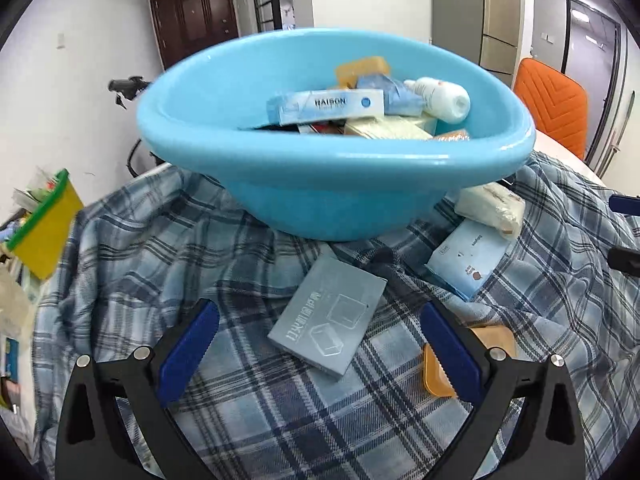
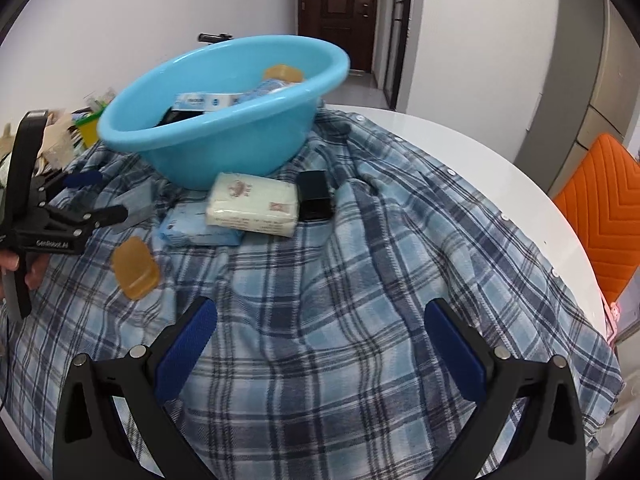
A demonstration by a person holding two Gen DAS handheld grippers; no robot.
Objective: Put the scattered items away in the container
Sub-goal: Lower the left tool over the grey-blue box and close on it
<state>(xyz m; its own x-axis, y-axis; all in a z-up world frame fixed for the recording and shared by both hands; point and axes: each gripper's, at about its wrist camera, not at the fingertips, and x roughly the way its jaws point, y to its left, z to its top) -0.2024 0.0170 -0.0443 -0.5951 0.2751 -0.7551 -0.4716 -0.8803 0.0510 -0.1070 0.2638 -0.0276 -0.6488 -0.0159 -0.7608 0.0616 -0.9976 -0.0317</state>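
A light blue basin (image 1: 320,200) (image 2: 208,152) stands on a plaid cloth and holds several items, among them a HAISON box (image 1: 326,106) and a white bottle (image 1: 440,98). On the cloth in front of it lie a grey flat box (image 1: 326,316), a pale blue pack (image 1: 468,258) (image 2: 200,230), a white tissue pack (image 1: 492,206) (image 2: 254,204), a black box (image 2: 316,196) and an amber soap case (image 1: 490,338) (image 2: 134,268). My left gripper (image 1: 320,352) (image 2: 96,197) is open, the grey box just ahead of its jaws, untouched. My right gripper (image 2: 320,352) is open over bare cloth.
The plaid cloth (image 2: 360,280) covers a round white table (image 2: 480,152). An orange chair (image 1: 552,100) (image 2: 604,236) stands beyond the table's right edge. A yellow container with a green rim (image 1: 48,228) and clutter sit at the left. A hand (image 2: 24,268) holds the left gripper.
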